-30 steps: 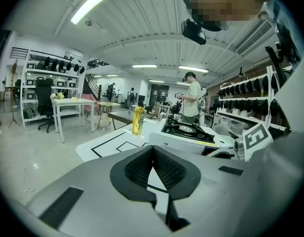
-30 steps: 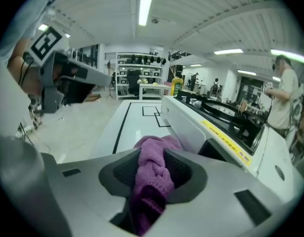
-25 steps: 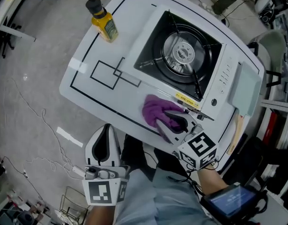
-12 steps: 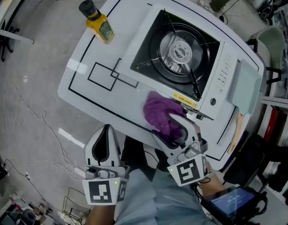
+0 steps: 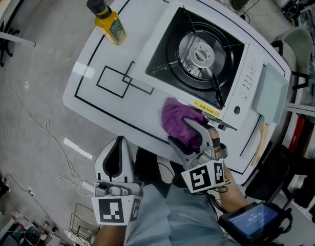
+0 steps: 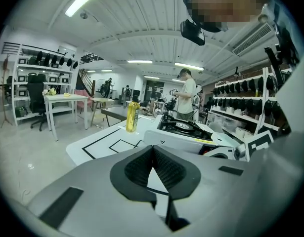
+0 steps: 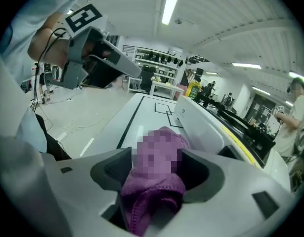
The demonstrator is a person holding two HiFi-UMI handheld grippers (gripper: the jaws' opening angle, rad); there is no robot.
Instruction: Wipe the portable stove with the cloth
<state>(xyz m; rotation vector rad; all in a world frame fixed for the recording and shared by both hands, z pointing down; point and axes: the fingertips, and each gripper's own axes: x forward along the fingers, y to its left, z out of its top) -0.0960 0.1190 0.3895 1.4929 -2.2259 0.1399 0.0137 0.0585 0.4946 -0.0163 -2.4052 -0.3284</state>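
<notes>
**Upper left.** A yellow bottle (image 5: 107, 22) stood on the white table (image 5: 147, 111), close to its edge.

**Lower left.** I held the left gripper (image 5: 116, 143) off the table's near edge, above the floor. In the left gripper view, the left gripper (image 6: 152, 151) had its fingers (image 6: 136, 169) pressed together with nothing between them.

**Centre.** The purple cloth (image 5: 179, 118) lay bunched on the table, against the lower edge of the stove (image 5: 198, 55) and just left of its yellow label.

**Centre, lower.** The right gripper (image 5: 179, 131) reached up from the bottom of the frame and straddled the cloth. Its jaws had just been opening and stood spread wide. In the right gripper view the cloth (image 7: 154, 186) filled the gap between them, while the fingers (image 7: 108, 174) did not pinch it.

**Upper right.** The stove sat on the table with its round burner exposed and black pan supports around it. Its control panel ran along its right side.
</notes>
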